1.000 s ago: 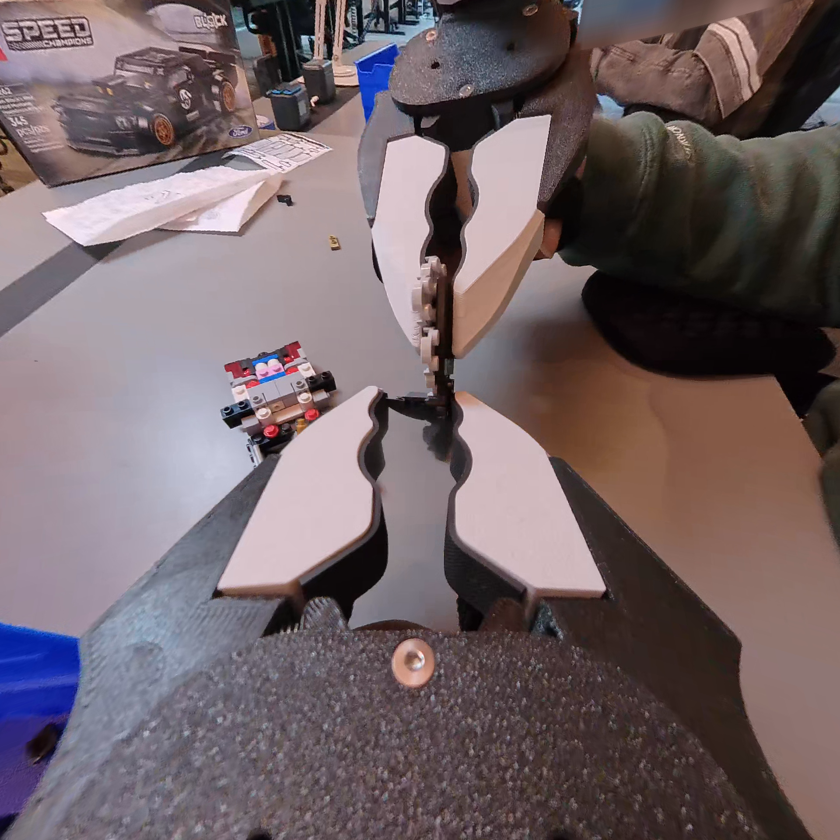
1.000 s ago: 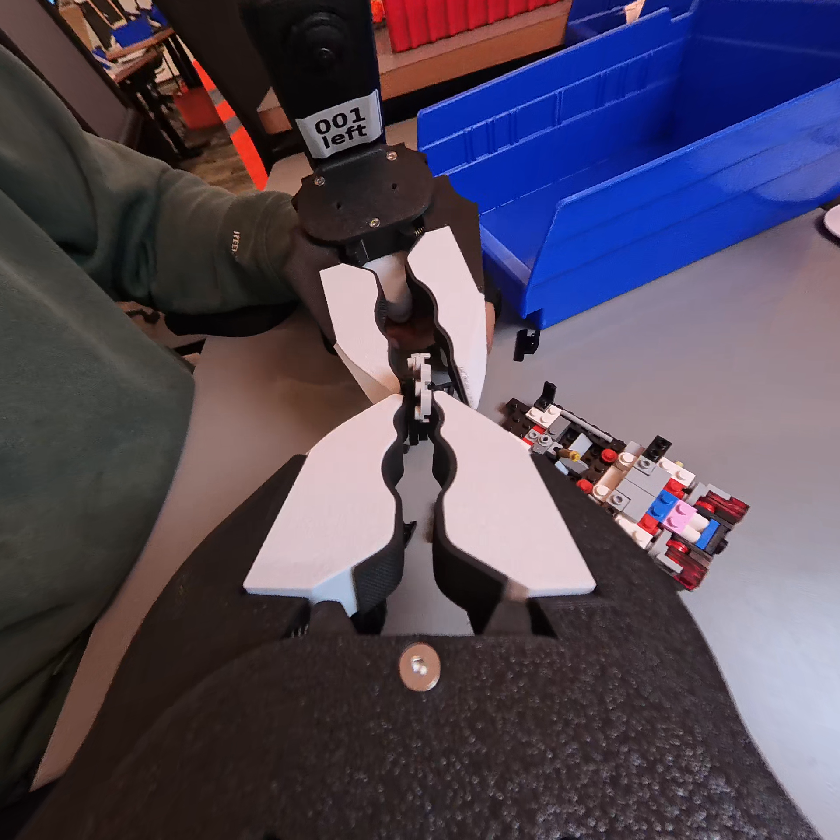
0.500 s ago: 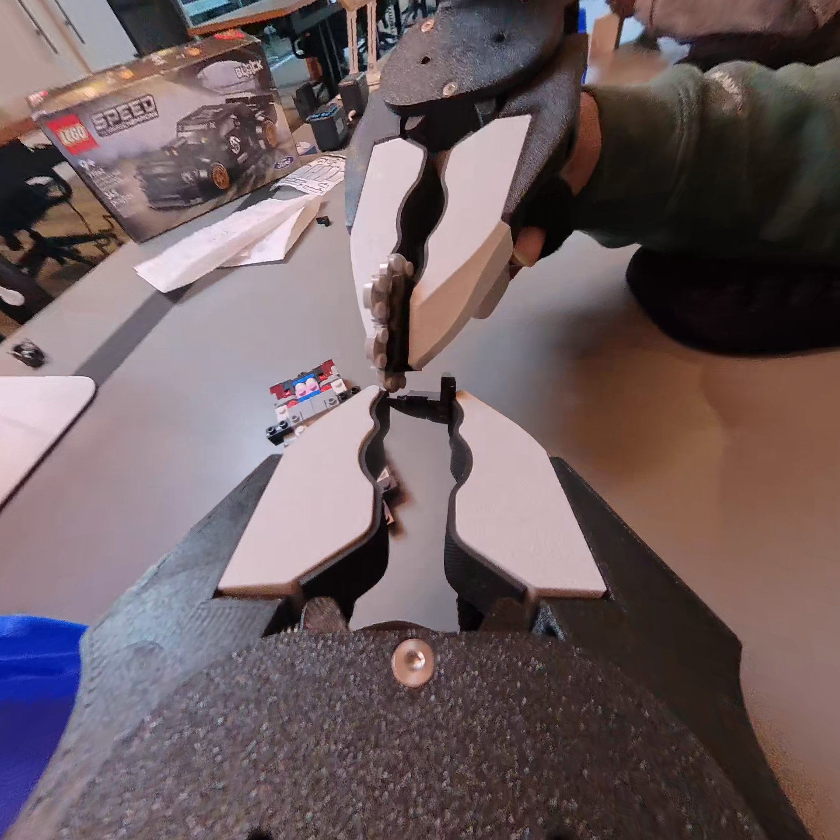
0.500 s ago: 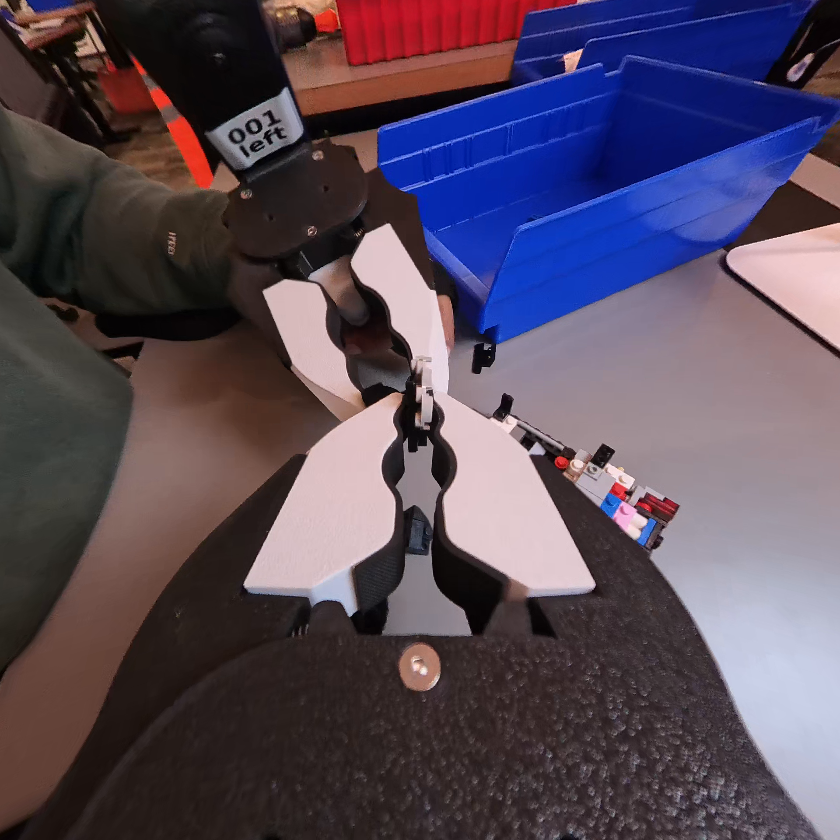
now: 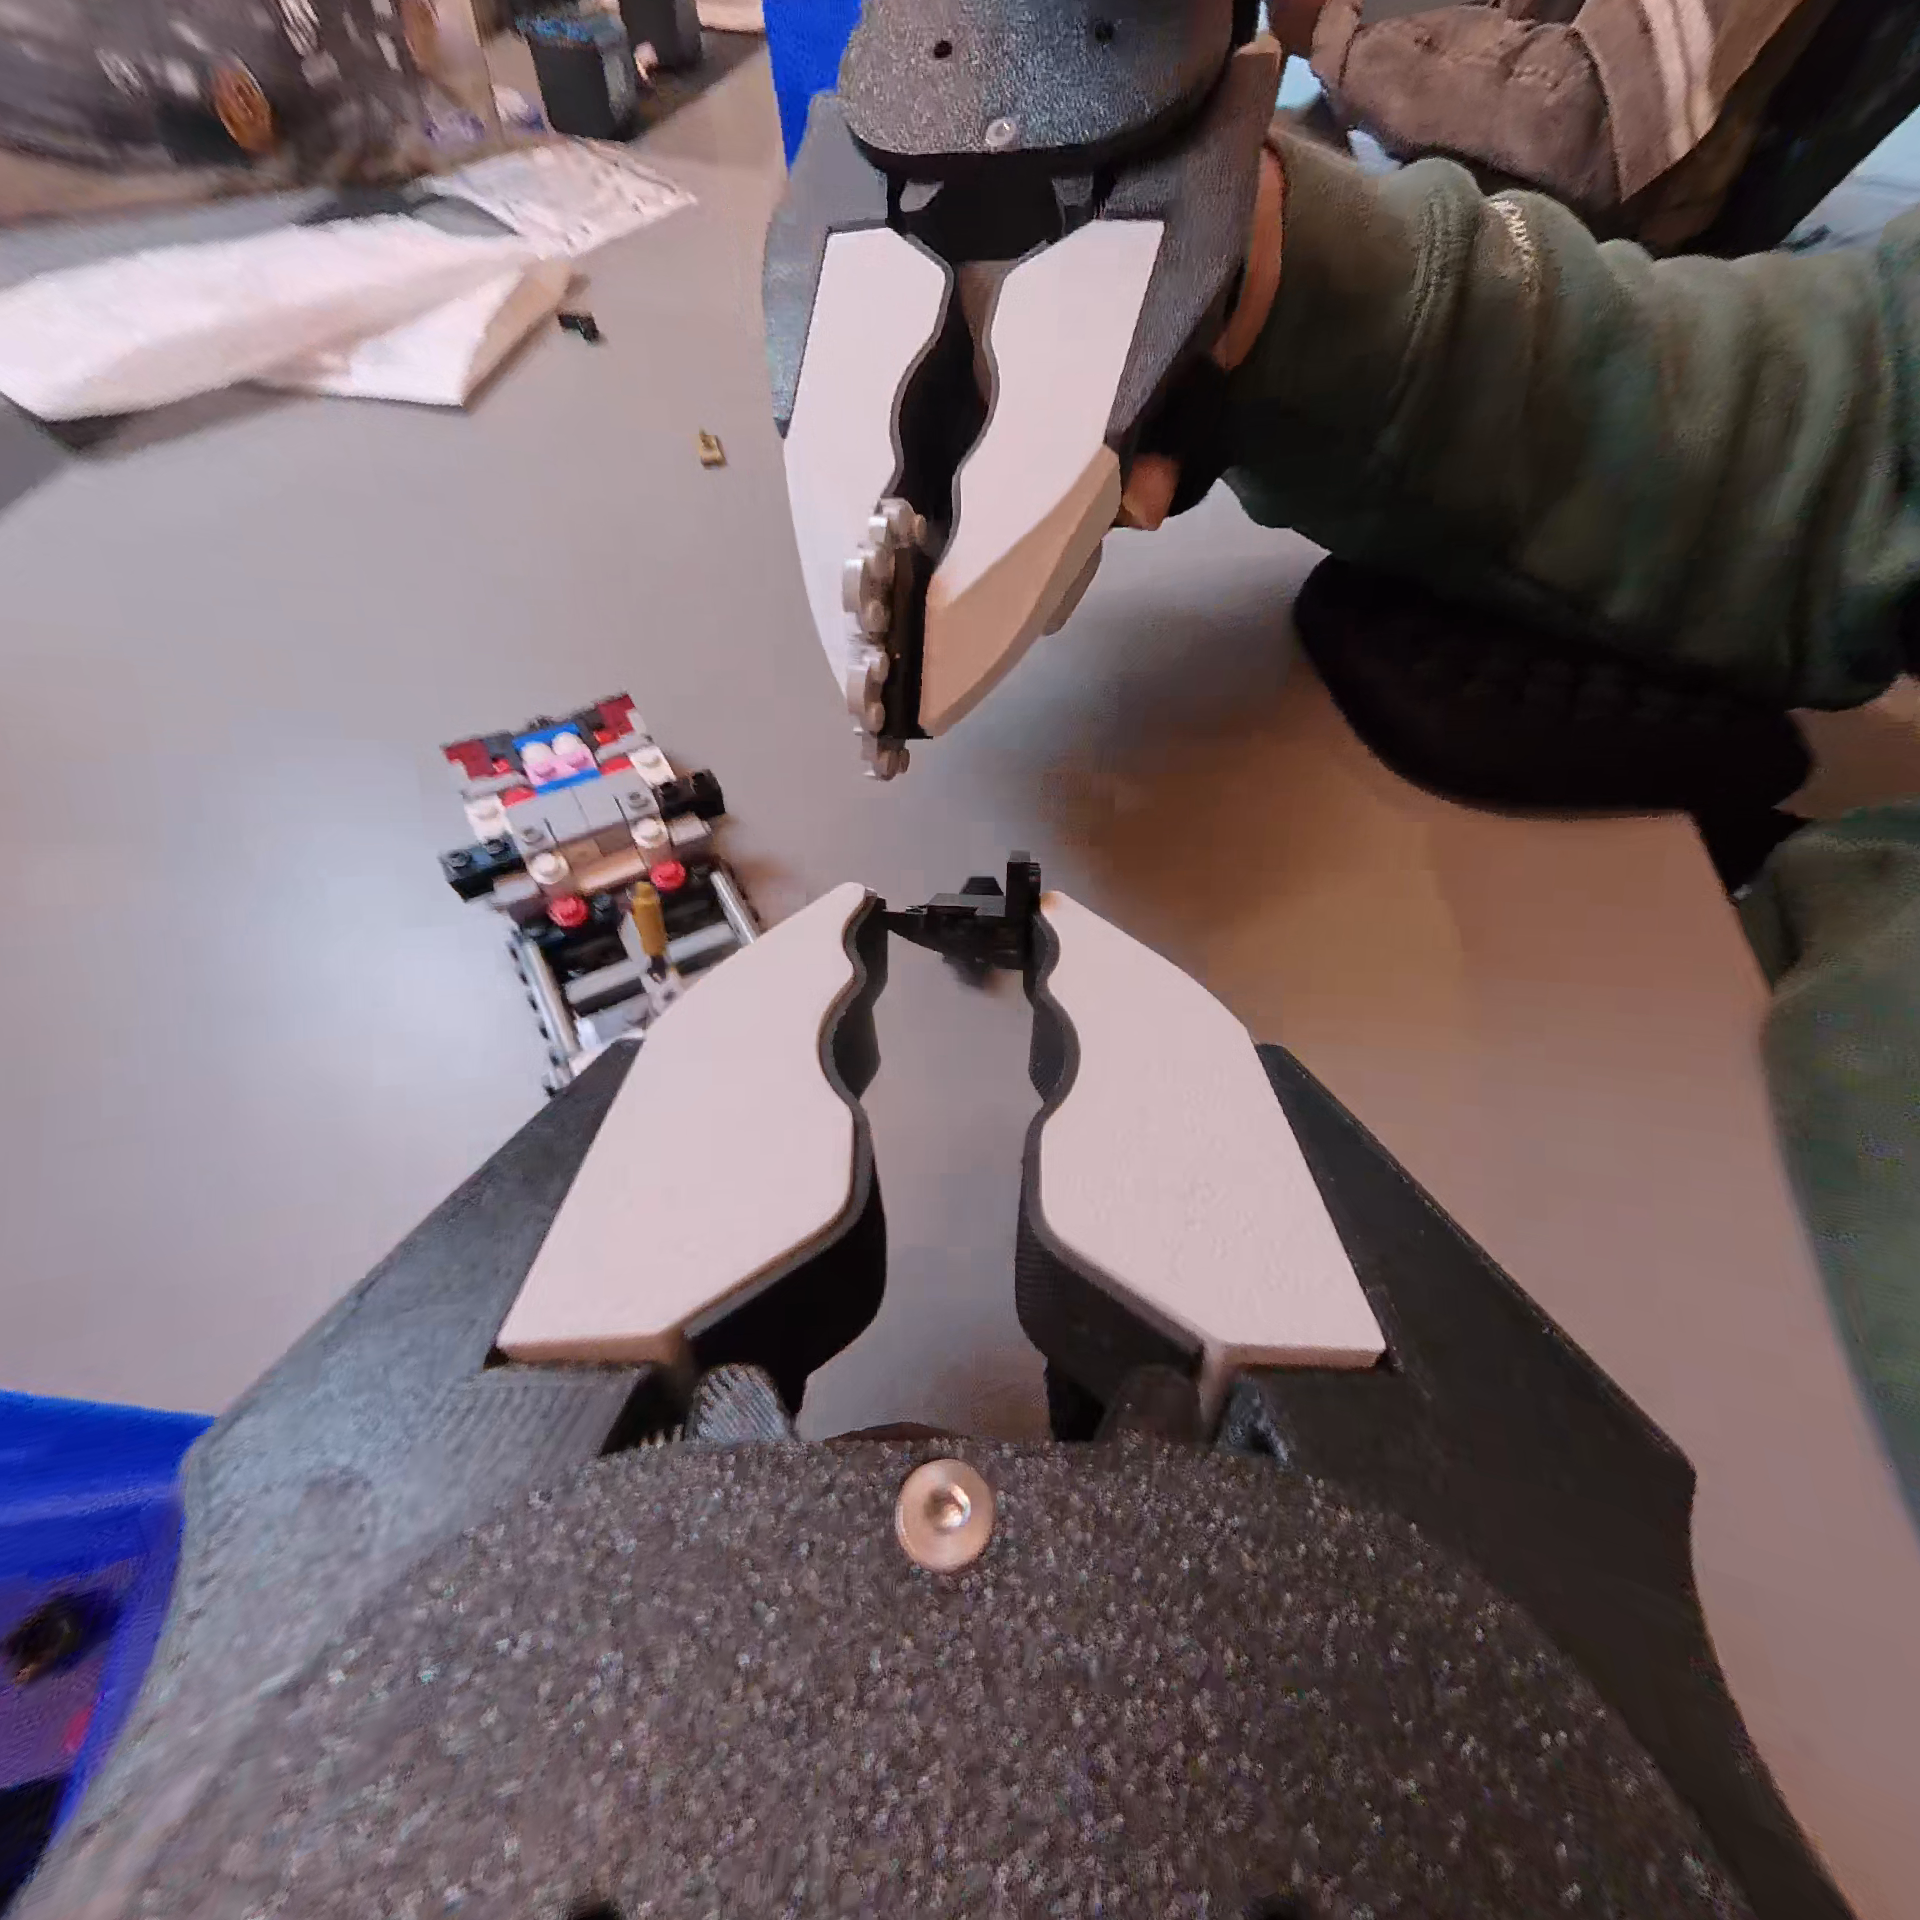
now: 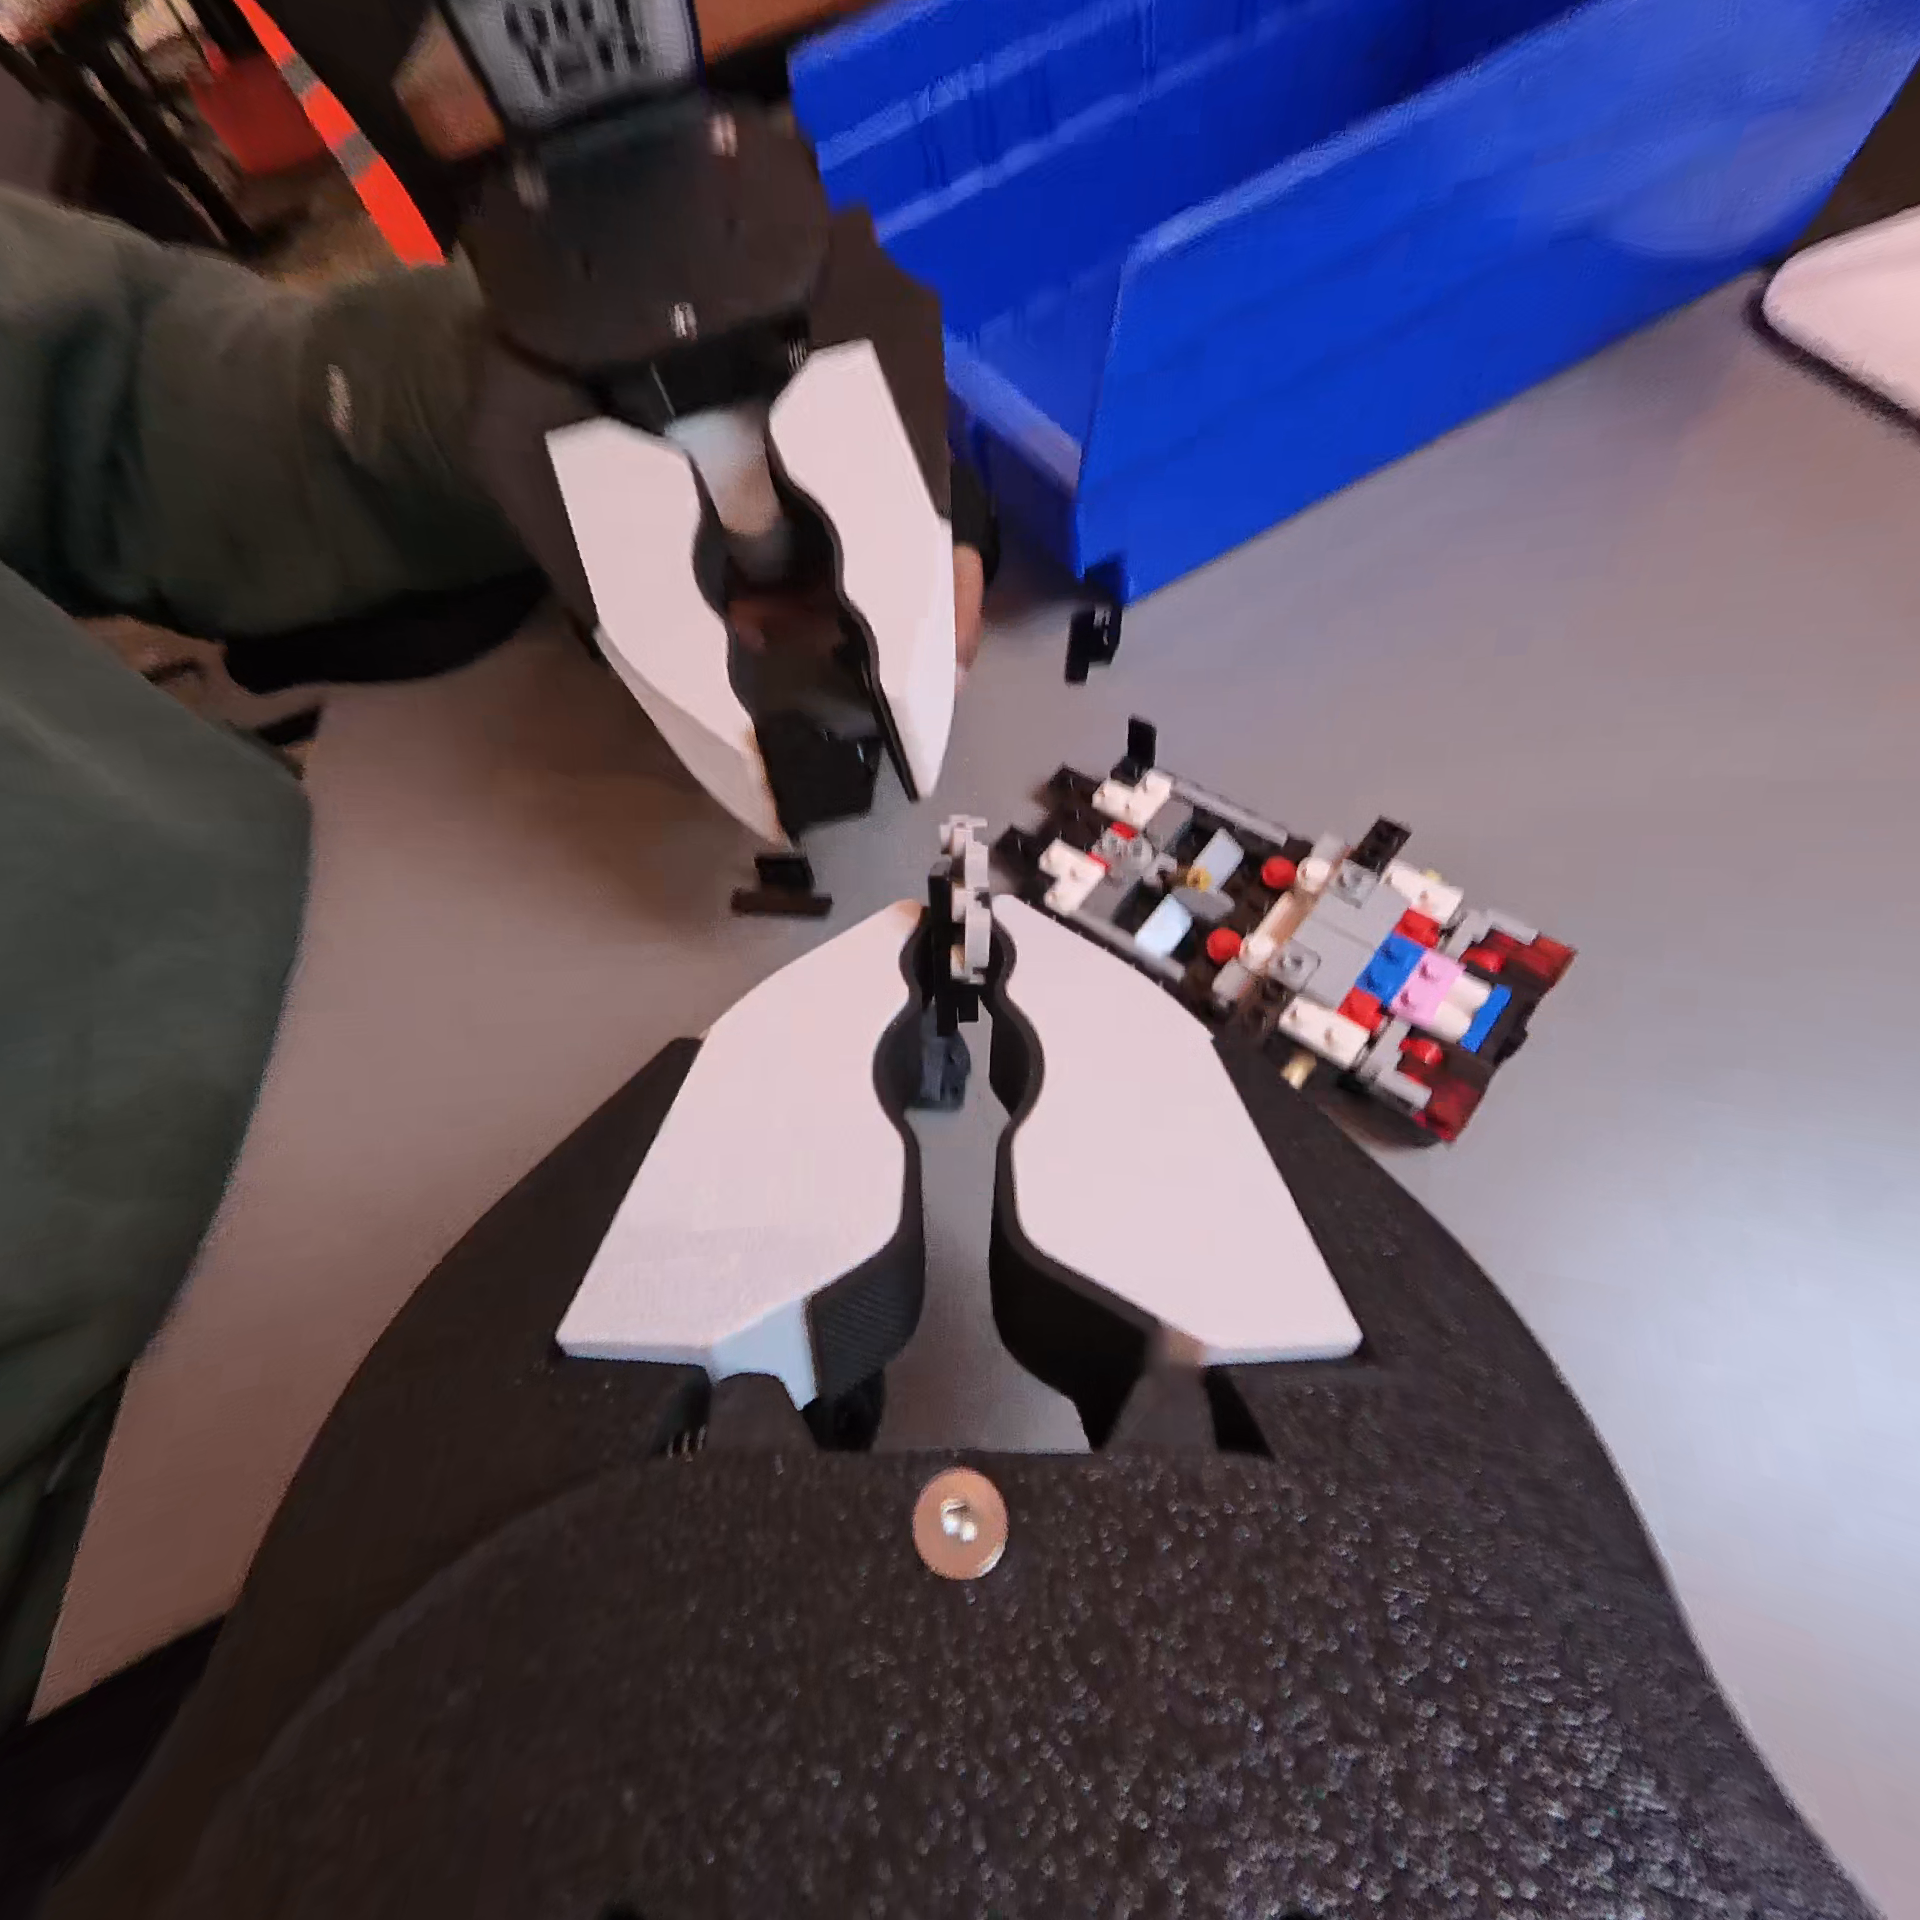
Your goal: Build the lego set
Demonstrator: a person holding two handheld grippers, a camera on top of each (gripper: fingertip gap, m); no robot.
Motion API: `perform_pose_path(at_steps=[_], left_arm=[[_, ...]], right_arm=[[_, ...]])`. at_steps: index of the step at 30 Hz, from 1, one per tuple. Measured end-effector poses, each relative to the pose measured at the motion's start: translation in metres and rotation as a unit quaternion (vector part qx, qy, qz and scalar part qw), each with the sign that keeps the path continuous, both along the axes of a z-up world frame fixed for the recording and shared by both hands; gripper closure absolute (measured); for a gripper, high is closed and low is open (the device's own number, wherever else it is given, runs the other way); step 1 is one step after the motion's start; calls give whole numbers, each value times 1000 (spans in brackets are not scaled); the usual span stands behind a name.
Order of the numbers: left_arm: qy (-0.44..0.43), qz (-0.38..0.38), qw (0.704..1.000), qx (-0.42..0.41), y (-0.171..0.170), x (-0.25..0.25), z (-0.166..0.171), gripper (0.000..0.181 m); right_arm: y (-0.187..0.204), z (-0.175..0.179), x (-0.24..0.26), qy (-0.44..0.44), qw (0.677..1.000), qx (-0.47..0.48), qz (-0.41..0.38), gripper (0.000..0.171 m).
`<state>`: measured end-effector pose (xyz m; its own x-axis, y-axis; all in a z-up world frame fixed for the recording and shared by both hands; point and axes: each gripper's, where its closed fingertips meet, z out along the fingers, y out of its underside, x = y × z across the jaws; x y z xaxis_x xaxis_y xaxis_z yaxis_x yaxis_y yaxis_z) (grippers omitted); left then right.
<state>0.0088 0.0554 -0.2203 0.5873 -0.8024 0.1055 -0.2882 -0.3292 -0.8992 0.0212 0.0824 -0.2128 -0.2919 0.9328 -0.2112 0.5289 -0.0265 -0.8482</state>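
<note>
Change: the two tongs, tip to tip a second ago, now stand apart. Left tongs [image 5: 951, 914] grip a small black piece [image 5: 977, 920]. Right tongs [image 6: 961, 914] clamp a grey studded plate [image 6: 968, 894]. The brick car [image 5: 592, 862] lies on the bench [image 5: 260, 623] at 10 o'clock of the left tongs

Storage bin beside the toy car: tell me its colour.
Solid blue storage bin, clearest in the right wrist view.

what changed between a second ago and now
The two grippers pulled apart: the right gripper lifted away holding the grey studded plate, while the left gripper kept the small black piece. A second ago both pieces met at the fingertips. Both grips stay shut; the brick car stays on the table.
</note>
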Motion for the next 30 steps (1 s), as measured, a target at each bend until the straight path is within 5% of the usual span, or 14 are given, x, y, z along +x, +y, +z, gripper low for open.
perform_pose_path(at_steps=[11, 24, 30], left_arm=[[73, -29, 976, -203, -35, -31, -42, 157], [164, -47, 965, -200, -50, -49, -55, 152], [177, -29, 966, -188, -44, -55, -56, 152]], right_arm=[[9, -51, 40, -175, 984, -7, 7, 164], [37, -64, 62, -235, 970, 28, -54, 156], [99, -59, 82, -240, 945, 103, -196, 142]])
